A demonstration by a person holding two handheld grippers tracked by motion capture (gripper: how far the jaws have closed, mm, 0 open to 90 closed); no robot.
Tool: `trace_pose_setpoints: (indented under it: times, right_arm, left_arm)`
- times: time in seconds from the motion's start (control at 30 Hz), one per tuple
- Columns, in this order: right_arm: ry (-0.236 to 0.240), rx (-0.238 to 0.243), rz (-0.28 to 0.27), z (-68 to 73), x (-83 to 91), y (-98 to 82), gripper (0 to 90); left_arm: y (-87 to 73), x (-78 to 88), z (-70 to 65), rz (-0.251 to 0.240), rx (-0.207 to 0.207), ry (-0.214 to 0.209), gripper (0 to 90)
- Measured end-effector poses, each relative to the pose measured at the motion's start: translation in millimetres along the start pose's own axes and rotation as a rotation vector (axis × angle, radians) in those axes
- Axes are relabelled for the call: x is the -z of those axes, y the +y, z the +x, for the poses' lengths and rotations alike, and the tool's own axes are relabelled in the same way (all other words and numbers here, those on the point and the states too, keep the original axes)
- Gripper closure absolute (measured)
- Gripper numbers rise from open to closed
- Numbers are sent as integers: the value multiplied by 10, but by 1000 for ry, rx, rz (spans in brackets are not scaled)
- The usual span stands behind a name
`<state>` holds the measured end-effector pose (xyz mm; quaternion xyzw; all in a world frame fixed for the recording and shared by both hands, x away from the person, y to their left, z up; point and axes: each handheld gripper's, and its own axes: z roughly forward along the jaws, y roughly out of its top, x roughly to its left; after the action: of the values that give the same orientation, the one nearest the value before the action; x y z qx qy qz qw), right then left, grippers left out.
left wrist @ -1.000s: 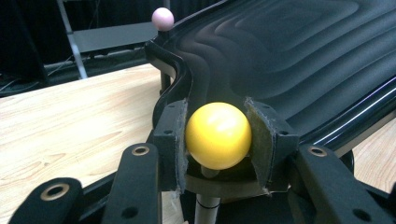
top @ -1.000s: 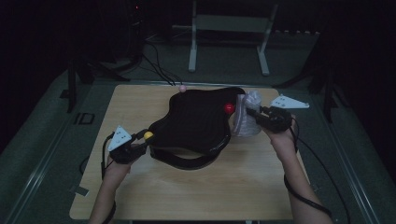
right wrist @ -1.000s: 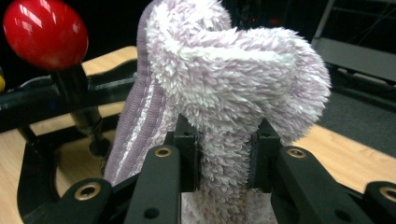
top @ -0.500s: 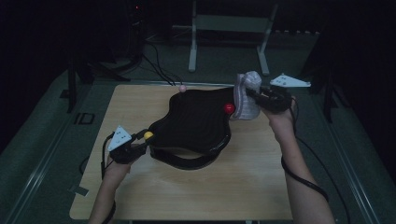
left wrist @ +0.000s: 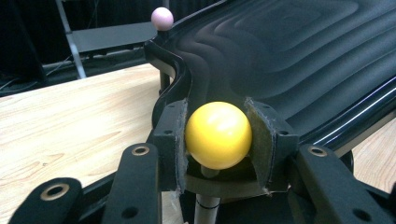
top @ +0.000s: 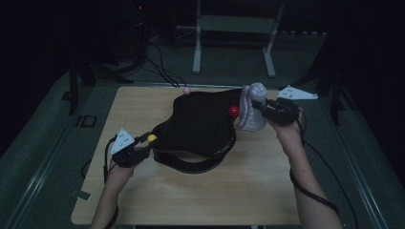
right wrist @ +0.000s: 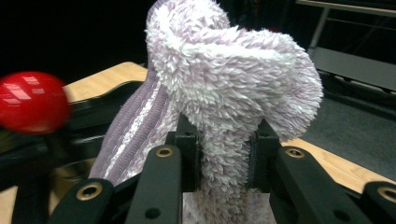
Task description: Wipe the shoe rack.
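Fuzzy sock held up beside the black rack

Right tool pinches the lilac sock — long axis upright; left tool clamps the rack's yellow ball.

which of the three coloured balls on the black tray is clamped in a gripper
The yellow ball, at the tray's near left corner: the left gripper's pads press both its sides. The red ball and the pink ball stand free.

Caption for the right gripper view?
Right claw shut on a fluffy lilac sock, with a red ball knob beside it.
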<state>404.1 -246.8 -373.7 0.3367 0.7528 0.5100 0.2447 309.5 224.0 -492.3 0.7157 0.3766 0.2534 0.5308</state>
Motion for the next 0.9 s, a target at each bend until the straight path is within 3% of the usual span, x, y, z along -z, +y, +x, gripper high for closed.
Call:
trace_pose_setpoints:
  times: [0.07,0.13,0.23,0.37,0.43,0.5,0.77,0.9]
  right_arm:
    - [-20,21,7,48,-23,-47,718]
    - [-15,-7,19,16,-39,-126,718]
    - [-23,-1,33,20,-23,-157,717]
    - [23,23,-19,156,92,-38,715]
    - [57,23,-38,218,102,8,715]
    - [61,33,-35,270,76,17,714]
    - [65,7,10,308,-31,-286,715]
    - [75,-5,26,259,103,-343,713]
  left_arm:
    - [4,0,6,3,-1,-3,590]
    - [7,0,0,5,-2,0,590]
    - [5,-2,1,3,0,-1,589]
    - [4,-8,0,1,0,3,590]
    - [7,-8,3,4,-1,3,590]
    - [1,-9,4,-1,3,2,590]
    - [4,-4,4,3,6,-3,590]
    - [8,-2,1,8,5,-2,590]
